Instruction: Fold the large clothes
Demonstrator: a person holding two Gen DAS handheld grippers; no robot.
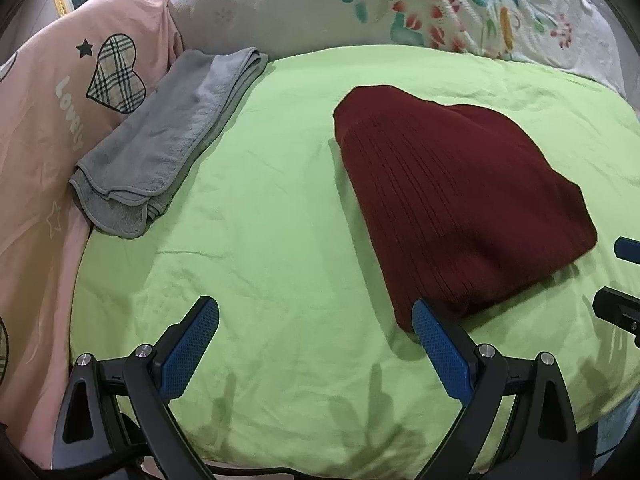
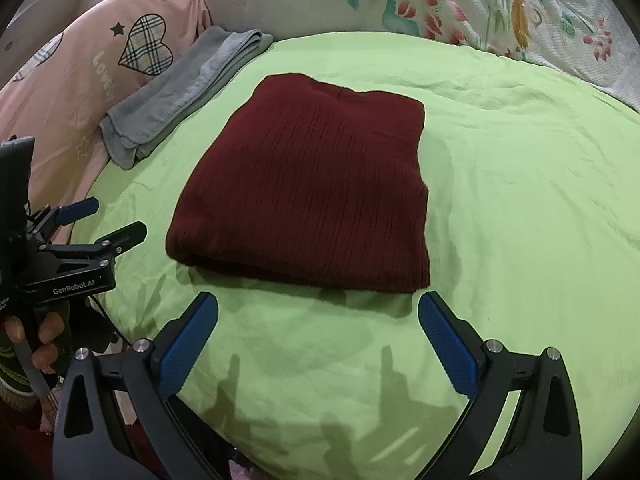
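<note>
Lying folded just beyond the right gripper point(image 2: 318, 312): maroon garment point(image 2: 308, 192); jaws apart.

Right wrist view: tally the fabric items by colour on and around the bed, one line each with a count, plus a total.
Dark red folded garment: 1
Grey folded towel: 1
Green sheet: 1
Pink bedding with plaid hearts: 1
White floral cover: 1
Total: 5
</note>
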